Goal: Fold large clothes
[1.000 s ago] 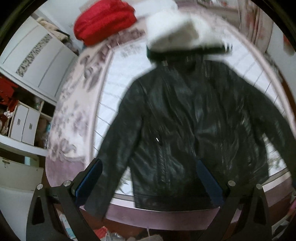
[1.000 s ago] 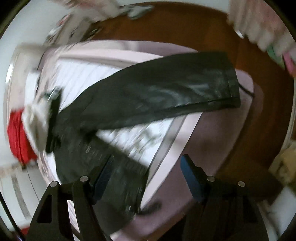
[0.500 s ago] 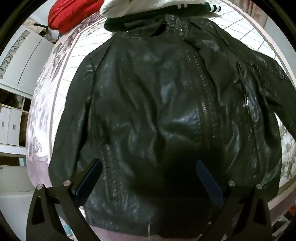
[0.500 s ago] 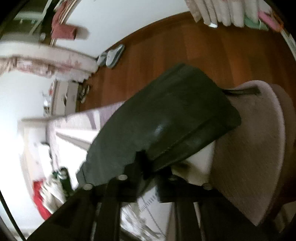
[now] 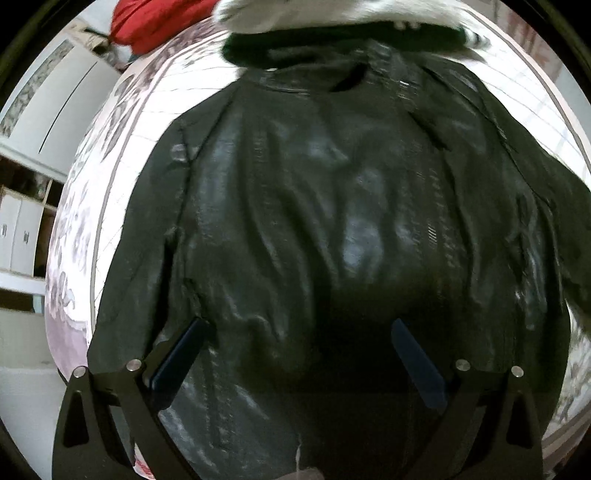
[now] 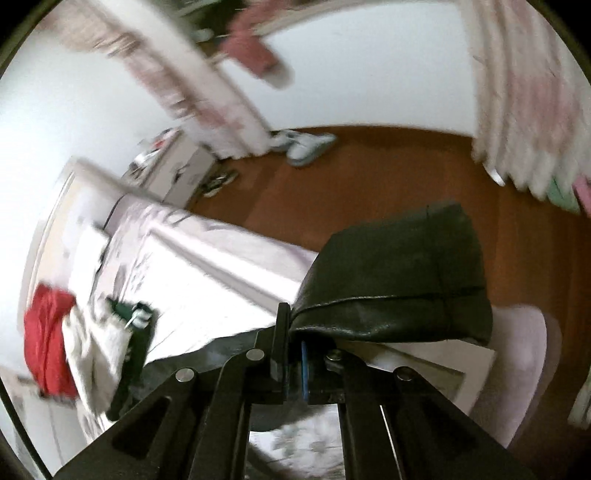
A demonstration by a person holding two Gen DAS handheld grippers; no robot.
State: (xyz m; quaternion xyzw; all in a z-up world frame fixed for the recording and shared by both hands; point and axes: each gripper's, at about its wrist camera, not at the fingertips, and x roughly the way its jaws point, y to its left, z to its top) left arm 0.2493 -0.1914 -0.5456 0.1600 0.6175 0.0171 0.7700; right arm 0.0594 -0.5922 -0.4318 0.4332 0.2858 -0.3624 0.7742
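A black leather jacket (image 5: 332,229) lies flat, front up, on a bed with a pale pink and white cover (image 5: 122,140). It fills the left wrist view. My left gripper (image 5: 299,354) hangs open just above the jacket's lower body, its blue pads (image 5: 177,354) apart and nothing between them. In the right wrist view my right gripper (image 6: 293,347) is shut on the cuff end of the jacket's sleeve (image 6: 399,280), which is lifted off the bed and bends over to the right of the jaws.
A white and dark green garment (image 5: 332,22) lies by the jacket's collar, with a red bundle (image 5: 147,22) beyond it. White cabinets (image 5: 40,110) stand left of the bed. Wooden floor (image 6: 369,177), shoes (image 6: 306,144) and a curtain (image 6: 524,92) lie past the bed's edge.
My right gripper closed on the sleeve's cuff and lifted it off the bed, tilting upward. My left gripper came down closer to the jacket's body, still open.
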